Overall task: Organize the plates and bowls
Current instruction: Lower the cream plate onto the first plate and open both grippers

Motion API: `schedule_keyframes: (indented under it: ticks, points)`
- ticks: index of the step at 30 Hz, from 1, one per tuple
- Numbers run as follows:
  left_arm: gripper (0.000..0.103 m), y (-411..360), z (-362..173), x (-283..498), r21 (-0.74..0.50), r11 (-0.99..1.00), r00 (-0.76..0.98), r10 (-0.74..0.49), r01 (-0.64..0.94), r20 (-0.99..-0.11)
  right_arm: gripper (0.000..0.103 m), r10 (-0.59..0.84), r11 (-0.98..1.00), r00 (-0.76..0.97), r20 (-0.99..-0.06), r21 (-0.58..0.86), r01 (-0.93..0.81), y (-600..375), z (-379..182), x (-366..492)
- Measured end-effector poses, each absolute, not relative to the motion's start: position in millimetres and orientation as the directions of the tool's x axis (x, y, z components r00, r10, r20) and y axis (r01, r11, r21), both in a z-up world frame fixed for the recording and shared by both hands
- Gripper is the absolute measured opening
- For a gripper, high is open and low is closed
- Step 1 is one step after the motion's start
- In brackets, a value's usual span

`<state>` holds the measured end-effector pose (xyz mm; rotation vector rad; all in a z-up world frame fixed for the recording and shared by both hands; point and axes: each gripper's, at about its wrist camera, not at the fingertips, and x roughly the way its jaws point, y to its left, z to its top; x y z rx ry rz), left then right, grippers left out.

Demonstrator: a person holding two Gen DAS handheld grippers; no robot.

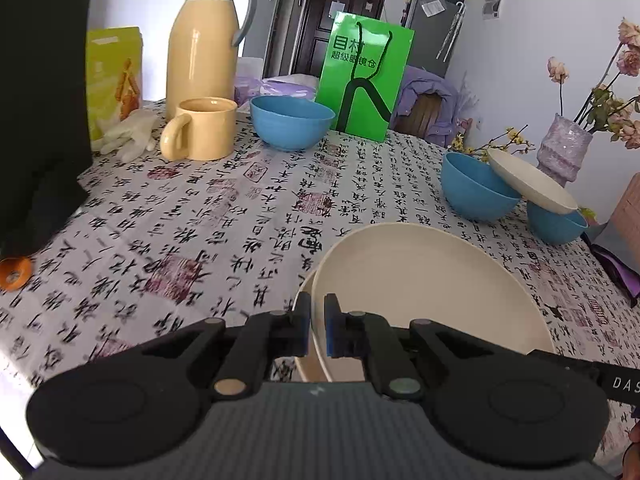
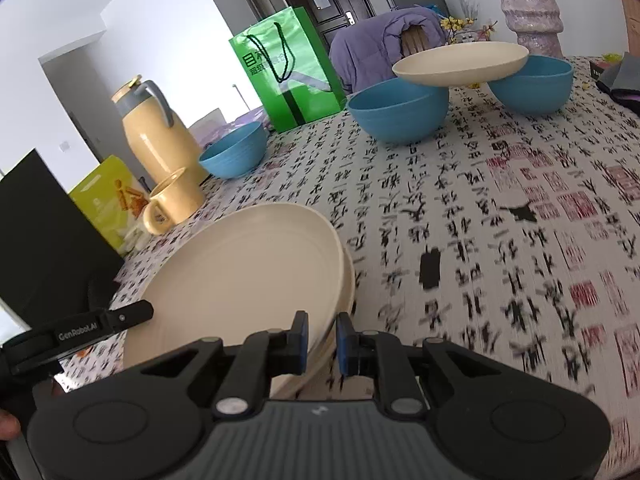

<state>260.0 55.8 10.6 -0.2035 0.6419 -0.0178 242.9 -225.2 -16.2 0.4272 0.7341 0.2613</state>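
Note:
Two stacked cream plates (image 1: 432, 292) hang tilted over the patterned tablecloth (image 1: 200, 208), held from both sides. My left gripper (image 1: 317, 324) is shut on the stack's left rim; the lower plate's edge shows just outside its left finger. My right gripper (image 2: 322, 340) is shut on the right rim of the same plates (image 2: 248, 276). A third cream plate (image 1: 528, 180) rests across two blue bowls (image 1: 476, 192) at the far right. Another blue bowl (image 1: 292, 120) sits by a green bag.
A yellow thermos (image 1: 204, 44) and a yellow mug (image 1: 204, 128) stand at the back left, with a green paper bag (image 1: 364, 76) behind the lone bowl. A purple vase (image 1: 560, 152) is far right. A black object (image 1: 36, 120) fills the left side.

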Motion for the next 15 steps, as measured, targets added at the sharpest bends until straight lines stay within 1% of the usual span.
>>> schedule_keyframes:
  ticks: [5,15]
  points:
    - [0.007,52.8,2.8,278.8,-0.177,0.983,0.79,-0.077,-0.041,-0.608,0.015,0.328,0.912,0.733,-0.596,0.402,-0.081,-218.1,-16.3,257.8]
    - [0.007,59.5,-5.9,280.3,-0.189,0.981,0.759,-0.093,-0.04,-0.644,0.019,0.305,0.931,0.725,-0.618,0.354,-0.09,-208.4,-22.2,258.2]
